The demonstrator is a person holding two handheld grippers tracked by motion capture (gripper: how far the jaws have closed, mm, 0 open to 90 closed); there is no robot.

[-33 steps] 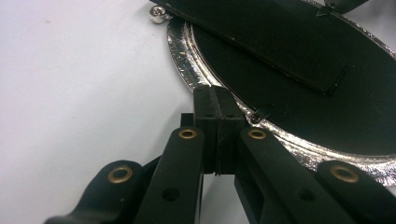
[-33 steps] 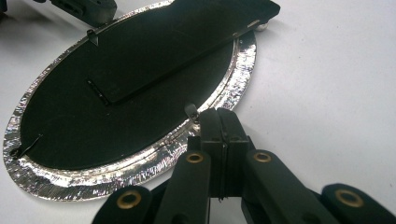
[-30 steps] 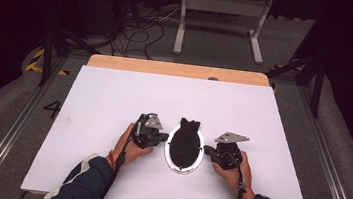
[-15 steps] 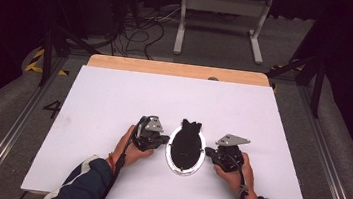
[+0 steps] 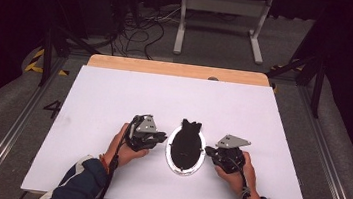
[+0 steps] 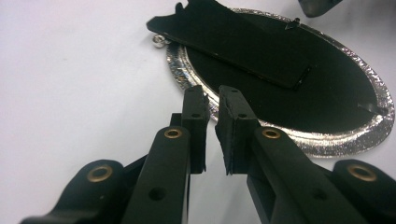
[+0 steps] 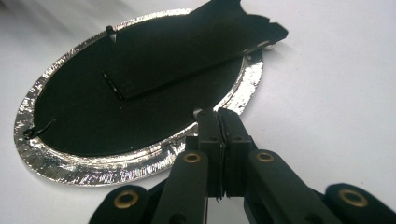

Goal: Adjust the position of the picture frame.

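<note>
oval silver-rimmed tray [image 5: 172,165] on table [image 5: 114,97] holds black strip [image 5: 189,131]. tray lies between claws: left claw [image 6: 212,105] just parting, empty; right claw [image 7: 217,116] pressed together at rim.

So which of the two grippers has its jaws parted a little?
The left gripper: a narrow gap shows between its jaws, which have just been opening, nothing between them. The right gripper has its jaws pressed together.
</note>
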